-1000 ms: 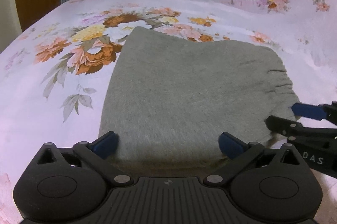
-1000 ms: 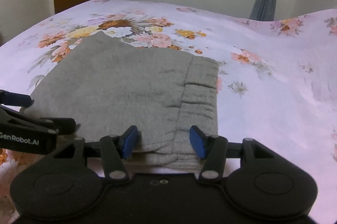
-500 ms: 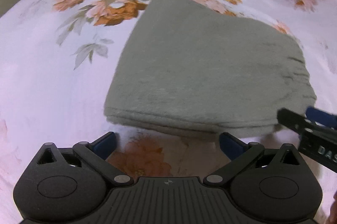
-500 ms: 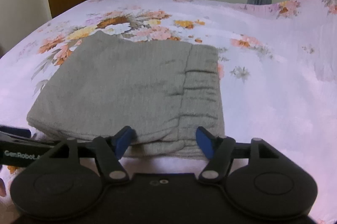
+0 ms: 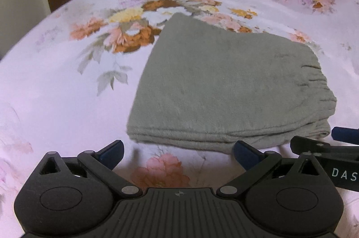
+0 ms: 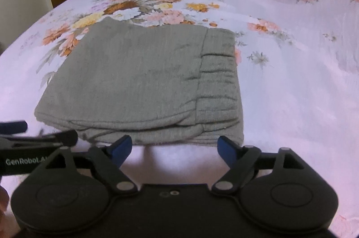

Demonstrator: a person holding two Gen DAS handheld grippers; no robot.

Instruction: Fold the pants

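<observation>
Left wrist view: pants (image 5: 224, 90) folded flat on bed (image 5: 56, 92), left claw (image 5: 179, 152) spread, empty. Right claw (image 6: 174, 146) just opened wider, nothing between. Risk: snagging near edge, undoing layers.

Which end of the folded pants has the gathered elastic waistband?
The right end of the pants: the waistband there shows puckered horizontal gathers beside a seam. The left end is smooth, plain fabric. Both grippers, left and right, are open and clear of it.
</observation>
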